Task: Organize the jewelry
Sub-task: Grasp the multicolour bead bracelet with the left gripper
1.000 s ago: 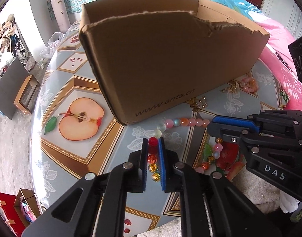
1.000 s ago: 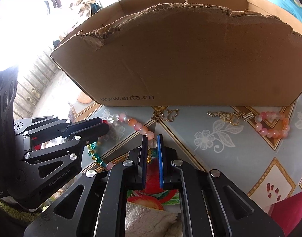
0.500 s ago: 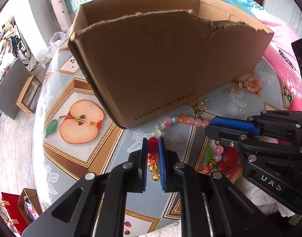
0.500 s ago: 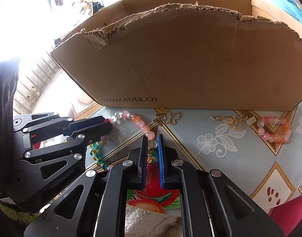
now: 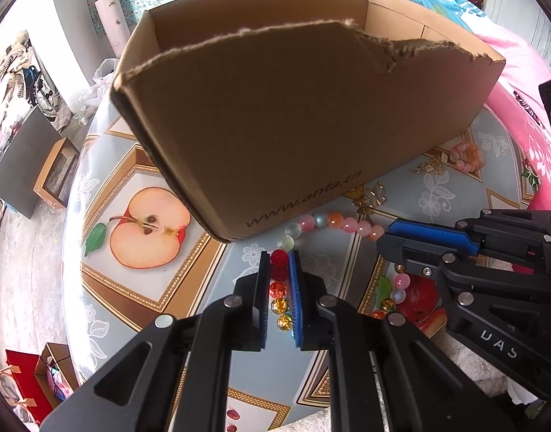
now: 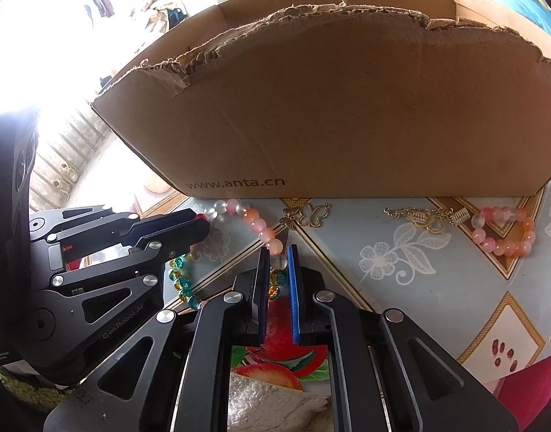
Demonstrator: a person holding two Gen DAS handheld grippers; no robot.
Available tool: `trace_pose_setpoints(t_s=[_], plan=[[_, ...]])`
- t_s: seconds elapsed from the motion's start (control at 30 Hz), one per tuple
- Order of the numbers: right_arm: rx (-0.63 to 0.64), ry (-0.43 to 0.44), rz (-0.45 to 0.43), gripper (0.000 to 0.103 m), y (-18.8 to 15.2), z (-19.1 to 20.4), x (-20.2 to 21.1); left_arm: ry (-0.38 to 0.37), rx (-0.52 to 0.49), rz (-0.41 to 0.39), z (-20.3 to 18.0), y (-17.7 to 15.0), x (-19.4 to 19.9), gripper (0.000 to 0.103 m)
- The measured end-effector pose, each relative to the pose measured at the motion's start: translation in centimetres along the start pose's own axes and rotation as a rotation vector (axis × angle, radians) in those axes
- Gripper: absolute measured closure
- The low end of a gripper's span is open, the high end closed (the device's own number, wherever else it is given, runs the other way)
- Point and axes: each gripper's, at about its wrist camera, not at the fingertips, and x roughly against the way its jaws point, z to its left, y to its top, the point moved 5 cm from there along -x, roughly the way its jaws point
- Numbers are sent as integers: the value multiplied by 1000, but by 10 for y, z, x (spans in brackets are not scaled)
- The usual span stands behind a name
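Left wrist view: the left gripper (image 5: pixel 280 262), pitched steeply down, has its jaws clamped on the long multicoloured glass-bead strand (image 5: pixel 279 289) lying on the fruit-patterned desk (image 5: pixel 138 280) before the torn brown cardboard box (image 5: pixel 293 126); right wrist view: the right gripper (image 6: pixel 278 262) pinches the strand's other stretch (image 6: pixel 275 275); next, probably lift both ends together over the box wall.

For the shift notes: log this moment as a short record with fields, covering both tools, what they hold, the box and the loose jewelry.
left tool: shut on the red and amber end of the bead necklace
right tool: shut on the same necklace, at pale and teal beads
cardboard box: open top, torn front edge, on the table just behind the necklace
butterfly charm: on the table by the box front
gold chain: on the table, right of the charm
pink bead bracelet: coiled, farthest right
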Motion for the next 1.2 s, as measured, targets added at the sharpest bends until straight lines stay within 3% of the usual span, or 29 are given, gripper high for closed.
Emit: trace_pose_setpoints(t_s=[1.2], plan=[[-55, 38, -1, 96, 10, -20, 10, -1, 11, -6, 4, 0, 5, 93]])
